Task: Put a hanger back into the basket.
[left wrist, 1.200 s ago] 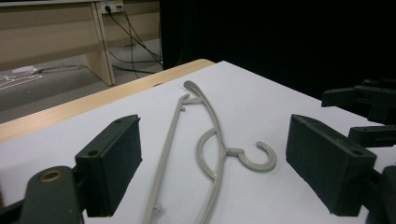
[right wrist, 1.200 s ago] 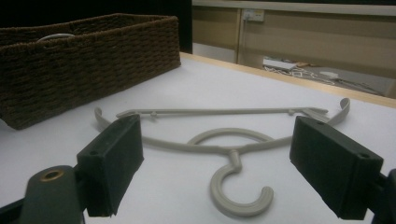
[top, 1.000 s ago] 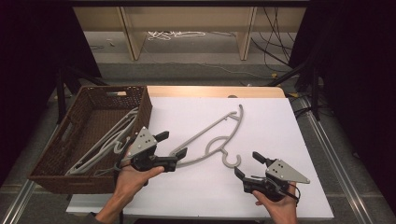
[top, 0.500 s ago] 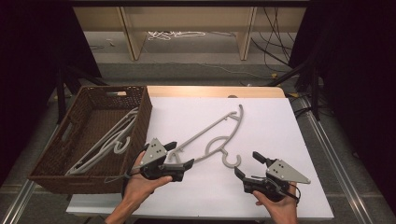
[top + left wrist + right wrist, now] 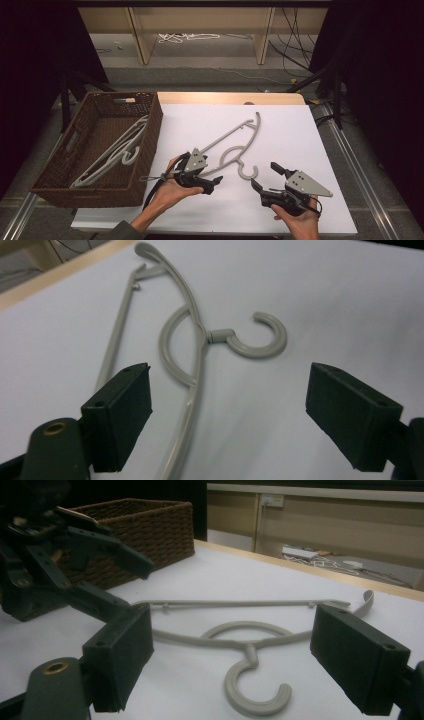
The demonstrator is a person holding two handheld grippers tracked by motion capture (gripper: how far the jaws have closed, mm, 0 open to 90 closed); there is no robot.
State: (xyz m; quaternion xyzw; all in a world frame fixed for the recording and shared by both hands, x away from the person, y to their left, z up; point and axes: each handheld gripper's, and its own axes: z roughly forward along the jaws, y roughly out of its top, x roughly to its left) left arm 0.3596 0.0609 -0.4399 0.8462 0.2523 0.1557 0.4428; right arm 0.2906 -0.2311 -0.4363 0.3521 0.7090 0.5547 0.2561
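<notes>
In the high view, a grey hanger [image 5: 235, 145] lies flat on the white table [image 5: 300, 130], its long axis running from near left to far right, the hook [image 5: 247, 171] curling toward the near edge. The left claw [image 5: 212, 185] sits at the hanger's near-left end, wide open and holding nothing. The right claw [image 5: 265, 177] waits just right of the hook, equally open and empty. A wicker basket [image 5: 150, 125] on the left already holds other hangers [image 5: 115, 152].

In the left gripper view, the hanger [image 5: 192, 365] stretches away from the claw, its lower arm passing just inside the left jaw; the hook [image 5: 260, 335] lies farther off, between the jaws.

In the right gripper view, the hook [image 5: 250, 690] opens toward the camera between the spread jaws, with the left claw [image 5: 125, 580] and basket [image 5: 150, 525] beyond.

The left claw seems nearer to a grasp, since the arm already lies between its jaws.
</notes>
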